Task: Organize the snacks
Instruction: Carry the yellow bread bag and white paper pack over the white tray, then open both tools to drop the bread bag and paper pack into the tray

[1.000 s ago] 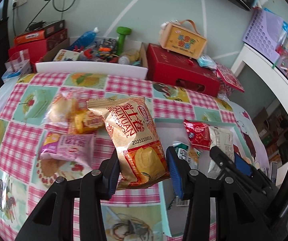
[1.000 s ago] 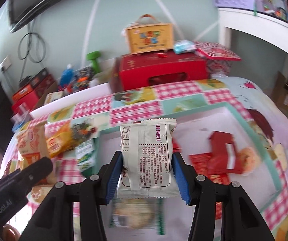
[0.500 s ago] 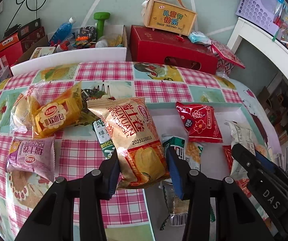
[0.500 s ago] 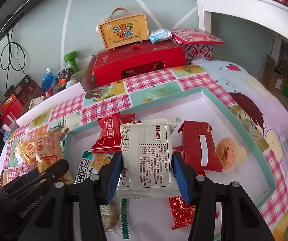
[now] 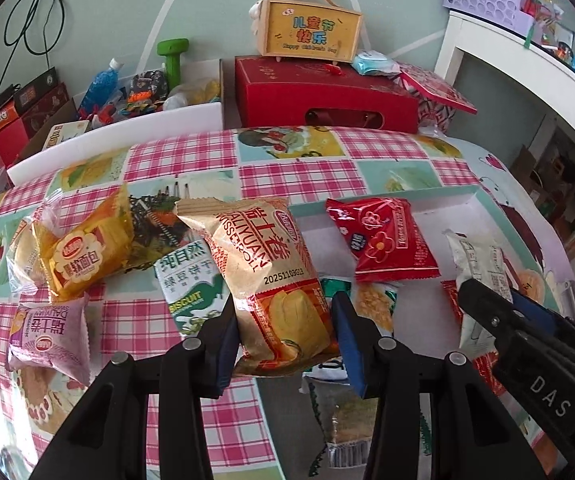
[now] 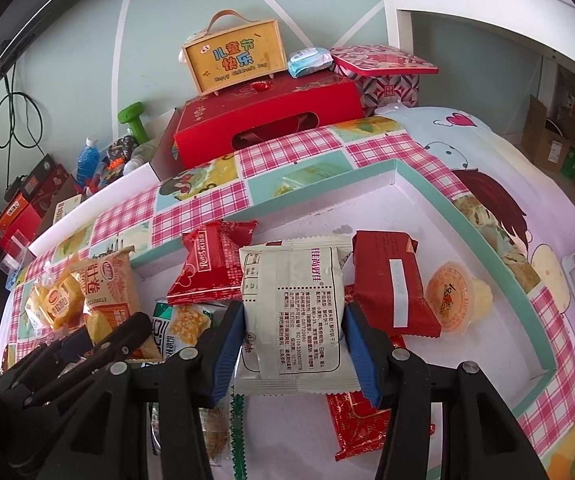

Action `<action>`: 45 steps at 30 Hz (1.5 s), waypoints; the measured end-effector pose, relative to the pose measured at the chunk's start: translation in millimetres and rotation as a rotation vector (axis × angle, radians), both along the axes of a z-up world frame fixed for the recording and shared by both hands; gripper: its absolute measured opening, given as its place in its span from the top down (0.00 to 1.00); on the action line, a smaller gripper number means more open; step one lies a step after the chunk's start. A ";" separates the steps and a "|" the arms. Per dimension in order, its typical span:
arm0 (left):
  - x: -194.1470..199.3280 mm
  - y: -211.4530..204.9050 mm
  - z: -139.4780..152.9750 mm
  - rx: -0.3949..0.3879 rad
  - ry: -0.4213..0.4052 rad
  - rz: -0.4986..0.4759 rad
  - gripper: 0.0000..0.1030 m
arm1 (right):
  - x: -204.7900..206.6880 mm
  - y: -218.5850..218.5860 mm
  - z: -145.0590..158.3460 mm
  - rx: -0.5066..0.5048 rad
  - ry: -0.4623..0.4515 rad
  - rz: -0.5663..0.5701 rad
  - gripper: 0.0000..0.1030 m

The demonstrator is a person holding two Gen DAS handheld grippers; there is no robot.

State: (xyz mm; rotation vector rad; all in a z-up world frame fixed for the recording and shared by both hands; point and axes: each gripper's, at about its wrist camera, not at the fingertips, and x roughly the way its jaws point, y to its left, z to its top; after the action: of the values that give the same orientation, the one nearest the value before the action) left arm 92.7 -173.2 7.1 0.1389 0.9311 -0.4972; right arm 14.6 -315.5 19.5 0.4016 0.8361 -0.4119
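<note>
Both tools carry packets over the tray (image 6: 483,240): left tool (image 5: 283,340) clamps the gold roll (image 5: 271,280), right tool (image 6: 293,350) the white packet (image 6: 295,312). Next: release each onto bare tray floor.

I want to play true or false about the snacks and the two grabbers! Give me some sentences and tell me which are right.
1. The left gripper holds a golden egg-roll packet. True.
2. The right gripper is empty. False: it grips a white printed snack packet.
3. An orange jelly cup lies in the white tray with the teal rim. True.
4. The pink snack packet lies in the tray. False: it lies on the checked tablecloth.
</note>
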 end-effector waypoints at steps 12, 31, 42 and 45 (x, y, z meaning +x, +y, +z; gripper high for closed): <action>0.8 -5.0 -5.7 -0.084 0.047 -0.040 0.55 | 0.3 -6.6 -8.8 0.017 0.017 -0.013 0.48; 9.8 -2.4 -8.7 -0.119 0.100 -0.022 0.36 | 5.8 -5.8 -15.0 -0.006 0.053 -0.003 0.46; 5.5 9.3 11.4 -0.084 0.086 0.011 0.23 | 1.8 -5.9 -6.3 -0.054 0.048 -0.011 0.24; 4.2 12.3 15.6 -0.039 0.080 0.038 0.23 | 0.7 -4.0 -2.2 -0.074 0.041 -0.008 0.17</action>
State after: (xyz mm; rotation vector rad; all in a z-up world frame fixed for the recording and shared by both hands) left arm 96.9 -160.9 22.7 0.0666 0.9994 -0.4881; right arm 15.3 -319.5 17.3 0.3288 0.8572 -0.4586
